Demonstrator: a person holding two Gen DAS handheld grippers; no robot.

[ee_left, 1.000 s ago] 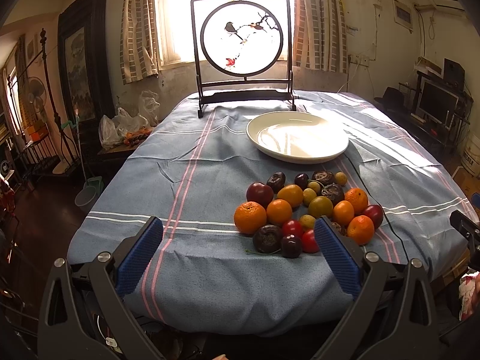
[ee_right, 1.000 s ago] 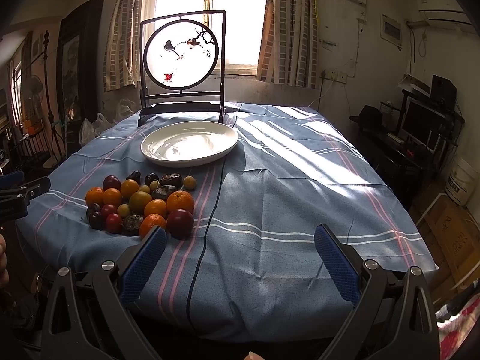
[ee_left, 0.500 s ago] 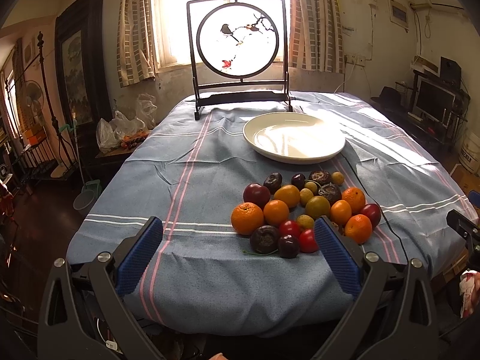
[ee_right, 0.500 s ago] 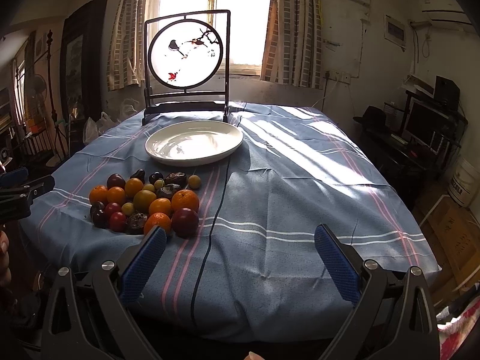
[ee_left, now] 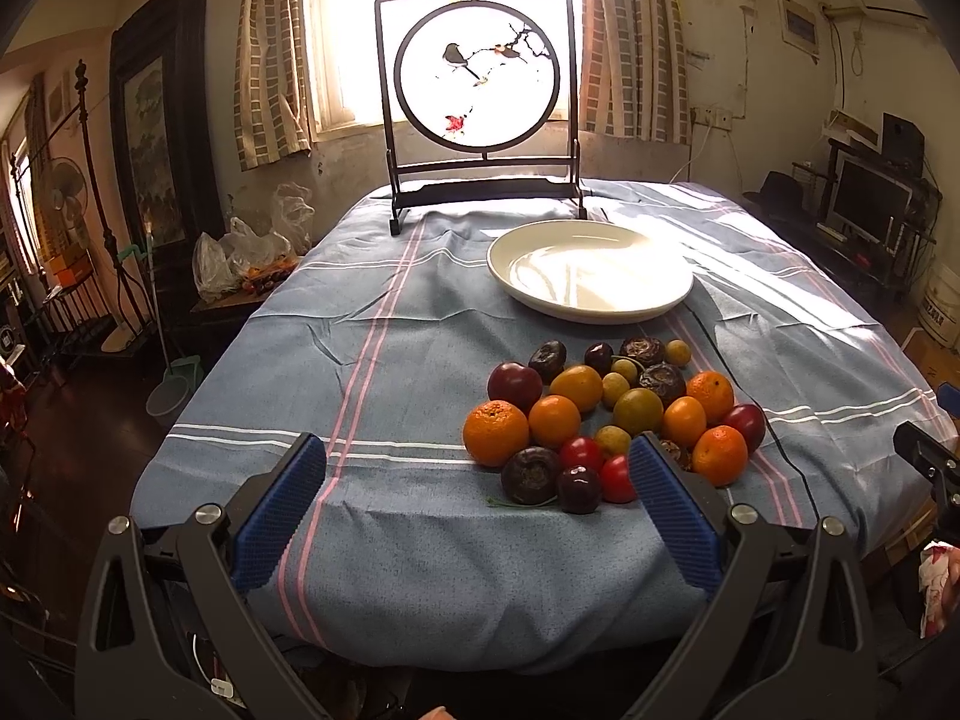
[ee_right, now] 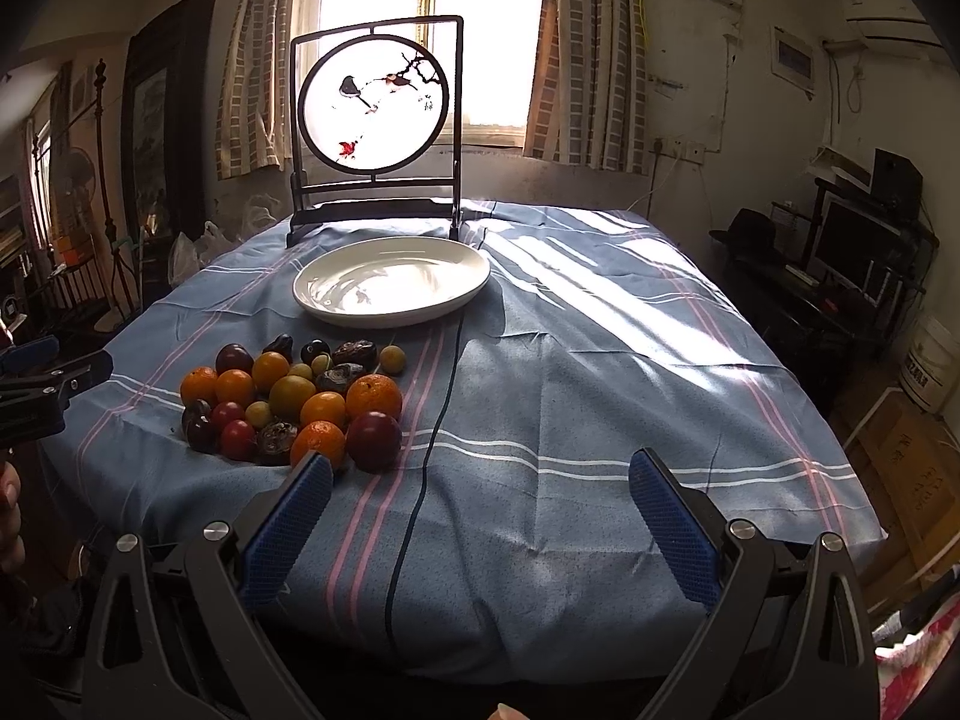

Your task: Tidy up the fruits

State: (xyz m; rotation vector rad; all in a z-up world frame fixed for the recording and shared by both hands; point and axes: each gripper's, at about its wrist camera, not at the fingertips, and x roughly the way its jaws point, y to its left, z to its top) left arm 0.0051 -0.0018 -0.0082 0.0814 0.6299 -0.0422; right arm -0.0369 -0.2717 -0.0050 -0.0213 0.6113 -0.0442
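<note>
**Fruit piled near the plate, both tongs empty**

Your fruit pile [ee_left: 612, 414] sits on the counter [ee_left: 390, 360], just nearer than the empty white plate [ee_left: 591, 270]. Your left tongs [ee_left: 477, 504] and right tongs [ee_right: 480, 516] hover spread wide, pinching nothing.

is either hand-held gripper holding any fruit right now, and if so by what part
Nothing is held. The left hand-held gripper and the right hand-held gripper are both open with nothing between their fingers. The fruit pile lies untouched on the tablecloth.
</note>
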